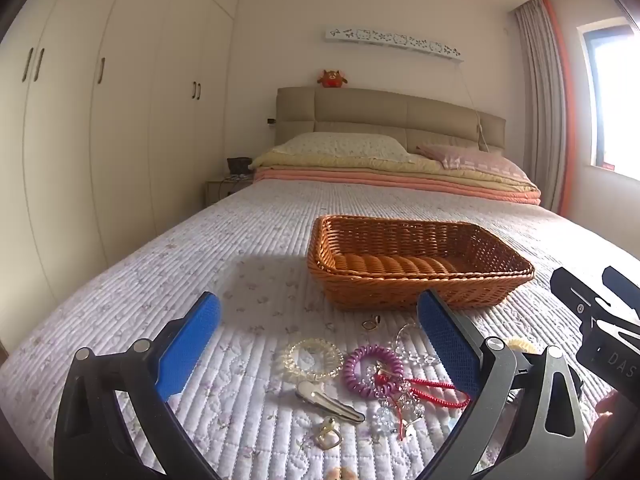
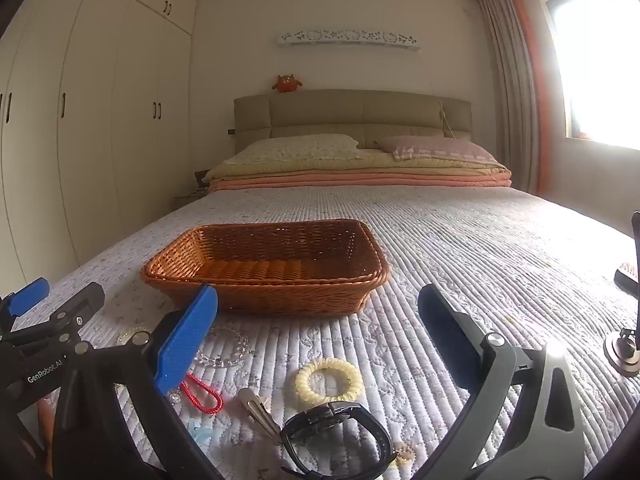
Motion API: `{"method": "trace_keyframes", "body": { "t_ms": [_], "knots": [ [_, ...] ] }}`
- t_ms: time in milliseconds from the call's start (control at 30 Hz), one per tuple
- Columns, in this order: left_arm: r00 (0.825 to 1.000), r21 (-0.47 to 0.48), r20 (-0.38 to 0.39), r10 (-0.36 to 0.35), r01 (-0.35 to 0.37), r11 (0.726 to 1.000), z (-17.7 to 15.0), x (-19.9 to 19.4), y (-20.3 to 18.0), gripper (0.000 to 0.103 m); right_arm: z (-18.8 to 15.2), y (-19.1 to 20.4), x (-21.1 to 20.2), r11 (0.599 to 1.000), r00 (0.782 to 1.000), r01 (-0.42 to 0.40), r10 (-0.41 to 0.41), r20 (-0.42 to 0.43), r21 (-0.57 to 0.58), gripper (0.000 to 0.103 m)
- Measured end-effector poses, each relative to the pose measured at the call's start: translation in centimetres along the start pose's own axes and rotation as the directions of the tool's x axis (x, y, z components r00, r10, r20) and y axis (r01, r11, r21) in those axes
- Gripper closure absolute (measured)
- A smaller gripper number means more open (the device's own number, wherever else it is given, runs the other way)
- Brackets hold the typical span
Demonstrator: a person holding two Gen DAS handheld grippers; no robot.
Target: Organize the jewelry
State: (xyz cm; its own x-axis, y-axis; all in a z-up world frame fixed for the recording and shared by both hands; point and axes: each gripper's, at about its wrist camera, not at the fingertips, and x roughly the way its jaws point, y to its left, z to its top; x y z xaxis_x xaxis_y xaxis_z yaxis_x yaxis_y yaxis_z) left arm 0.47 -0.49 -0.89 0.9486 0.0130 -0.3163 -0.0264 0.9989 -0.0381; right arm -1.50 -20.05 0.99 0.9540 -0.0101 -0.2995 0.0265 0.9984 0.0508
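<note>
left wrist view: the left gripper [image 1: 318, 326] hovers over a quilted bedspread [image 1: 160, 280], its blue-padded jaws spread wide with nothing between the pads. beyond the fingertips, slightly right of centre, a woven basket [image 1: 420, 292] sits on the bed with nothing visible inside. nearer than the basket lies a loose cluster of jewelry: a clear beaded bracelet [image 1: 314, 358], a purple coil hair tie [image 1: 372, 370] just right of it, a red cord [image 1: 434, 392] running right from the coil, a silver hair clip [image 1: 330, 400] nearer the camera, a small ring [image 1: 369, 324] close to the basket's near wall, and a gold-coloured pendant [image 1: 330, 436] nearest of all. some clear crystal pieces lie tangled with the red cord (too jumbled to tell apart). the right gripper [image 1: 592, 308] enters at the right edge.

right wrist view: the right gripper [image 2: 318, 312] also stands wide, holding nothing. the basket [image 2: 264, 292] lies ahead and left of centre. between the fingers, on the quilt, rest a cream scrunchie [image 2: 329, 380], a black wristwatch [image 2: 340, 436] nearer and touching its near edge, the silver clip [image 2: 258, 410] to the left, and the red cord [image 2: 202, 394] by the left pad. the left gripper [image 2: 32, 304] shows at the far left edge. at the bed's far end are pillows [image 2: 304, 148] and a headboard [image 2: 352, 112].
</note>
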Motion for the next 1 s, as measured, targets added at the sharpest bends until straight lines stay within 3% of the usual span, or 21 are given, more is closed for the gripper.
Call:
{"method": "trace_keyframes", "body": {
  "t_ms": [1000],
  "knots": [
    [1.000,-0.007,-0.013,-0.005,0.005,1.000,0.06,0.23,0.06,0.008,-0.23,-0.11,0.73,1.000,1.000,0.004,-0.004,-0.014,-0.013,0.007]
  ]
}}
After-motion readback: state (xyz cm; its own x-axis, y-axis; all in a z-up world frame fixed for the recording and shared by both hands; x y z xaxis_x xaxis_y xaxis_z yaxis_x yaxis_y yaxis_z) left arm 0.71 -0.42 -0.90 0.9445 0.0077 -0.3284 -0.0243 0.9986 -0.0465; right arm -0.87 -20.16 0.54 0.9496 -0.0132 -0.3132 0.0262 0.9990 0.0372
